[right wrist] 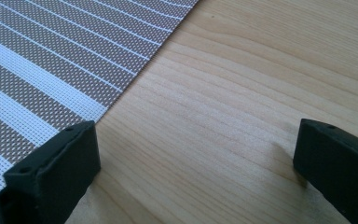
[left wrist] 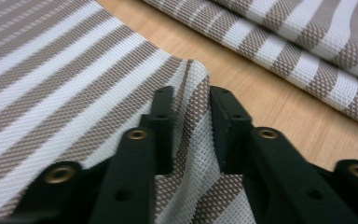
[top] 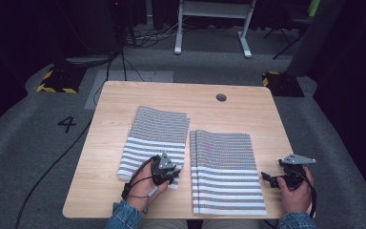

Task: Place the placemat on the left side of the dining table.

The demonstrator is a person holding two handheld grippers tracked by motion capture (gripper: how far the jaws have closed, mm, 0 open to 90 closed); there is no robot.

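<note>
So there are two striped woven mats on the wooden tabletop (top: 248, 95), side by side with a thin strip of bare wood between them. The left hand-held gripper (top: 170, 177) is at the near right corner of the left mat (top: 157, 140), and its jaws are pinching a raised fold of that mat's edge (left wrist: 193, 135). The right hand-held gripper (top: 267, 179) sits just off the right mat (top: 225, 171), beside its near right edge, jaws spread wide over bare wood, gripping nothing. The mat's edge (right wrist: 51, 74) lies right by one jaw.
</note>
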